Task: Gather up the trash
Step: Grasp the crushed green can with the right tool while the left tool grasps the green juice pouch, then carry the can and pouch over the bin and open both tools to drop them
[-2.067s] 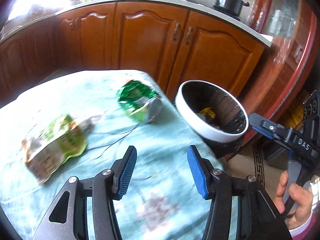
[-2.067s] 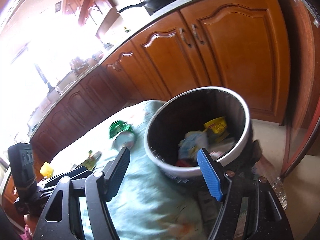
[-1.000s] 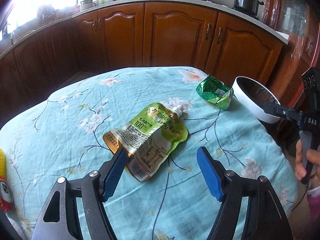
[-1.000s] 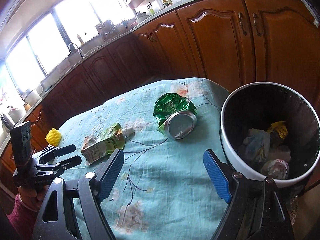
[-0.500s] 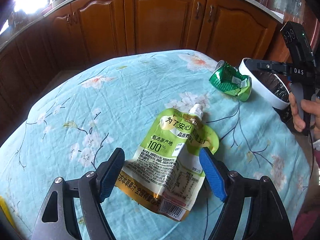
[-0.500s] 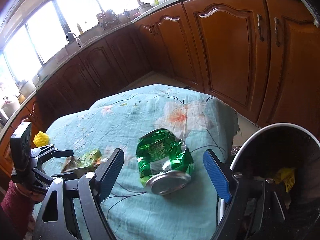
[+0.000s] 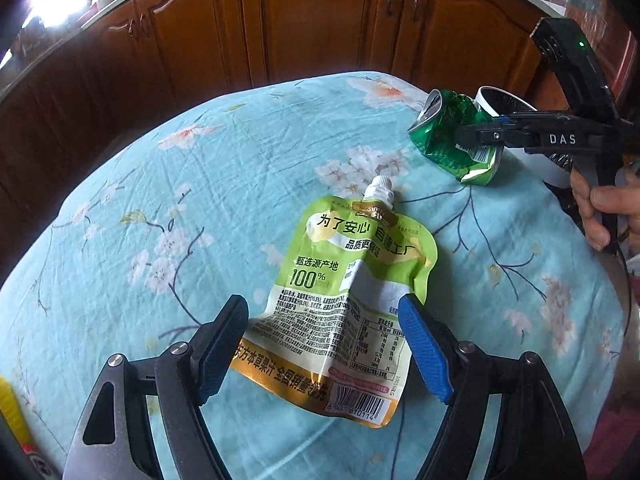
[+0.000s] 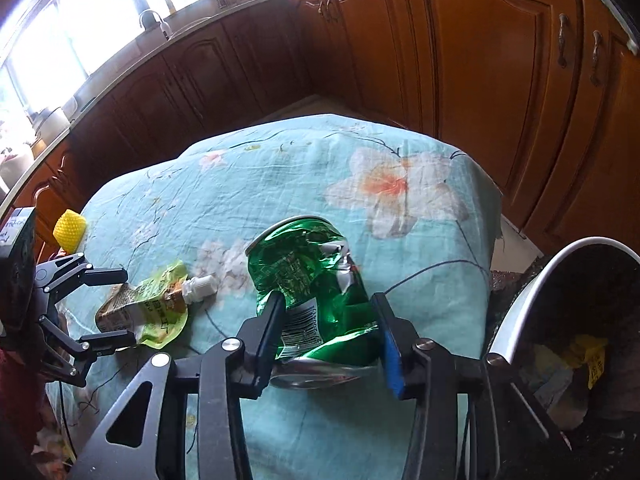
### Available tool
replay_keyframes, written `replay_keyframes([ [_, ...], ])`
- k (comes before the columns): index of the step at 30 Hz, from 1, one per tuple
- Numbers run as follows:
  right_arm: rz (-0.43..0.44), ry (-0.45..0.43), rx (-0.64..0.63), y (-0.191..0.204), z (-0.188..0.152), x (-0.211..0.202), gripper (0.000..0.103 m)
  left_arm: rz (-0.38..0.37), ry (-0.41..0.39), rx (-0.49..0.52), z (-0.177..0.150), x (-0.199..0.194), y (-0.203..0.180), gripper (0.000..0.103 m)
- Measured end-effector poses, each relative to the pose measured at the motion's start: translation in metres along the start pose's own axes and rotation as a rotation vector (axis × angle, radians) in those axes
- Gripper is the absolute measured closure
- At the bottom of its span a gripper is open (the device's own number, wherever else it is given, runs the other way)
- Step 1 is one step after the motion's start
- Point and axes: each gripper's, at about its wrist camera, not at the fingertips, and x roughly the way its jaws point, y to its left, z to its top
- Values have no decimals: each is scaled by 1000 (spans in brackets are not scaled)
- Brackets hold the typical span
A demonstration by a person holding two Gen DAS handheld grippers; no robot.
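Note:
A flat green juice pouch (image 7: 352, 292) with a white cap lies on the floral blue tablecloth (image 7: 200, 200). My left gripper (image 7: 324, 340) is open, its fingers on either side of the pouch's lower half. A crushed green can (image 8: 316, 300) lies near the table's right edge. My right gripper (image 8: 330, 332) is open around the can's near end; I cannot tell if the pads touch it. The pouch also shows in the right wrist view (image 8: 148, 308), the can in the left wrist view (image 7: 452, 140).
A white-rimmed trash bin (image 8: 520, 320) holding wrappers stands just off the table's right edge. A yellow object (image 8: 70, 230) sits at the table's far left. Brown kitchen cabinets (image 7: 320, 20) run behind the table.
My left gripper has moved down over the pouch, which now lies between its fingers. My right gripper has moved forward and partly closed around the crushed can.

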Motion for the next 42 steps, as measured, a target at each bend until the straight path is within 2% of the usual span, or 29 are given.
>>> replay_keyframes([
  [5,51,-41,35,11,-20,-26,83,-30,29,-79,-19,-16,-14,29],
  [7,55,-51,43,15,-32,-36,86,-32,6,-91,-25,-27,-19,29],
  [10,89,-59,81,18,-51,-46,87,38,-40,-44,-28,-41,-26,27],
  [13,120,-78,133,19,-70,-55,87,79,-26,-23,-24,-39,-27,23],
  [15,134,-90,164,18,-78,-60,88,70,-12,-19,-23,-36,-26,22],
  [18,135,-107,200,17,-90,-66,88,37,61,-28,-16,-10,-24,20],
  [20,138,-112,223,15,-95,-68,88,6,76,-36,-13,5,-25,18],
  [22,136,-117,239,12,-98,-71,88,-10,43,-34,-13,3,-31,31],
  [24,131,-125,251,10,-100,-75,88,-41,11,-43,-14,-3,-37,55],
  [33,115,-188,302,-6,-112,-97,89,-89,-89,-125,-32,-27,-63,59],
  [42,95,-230,333,-24,-123,-118,89,-63,-160,-138,-29,-43,-113,59],
])
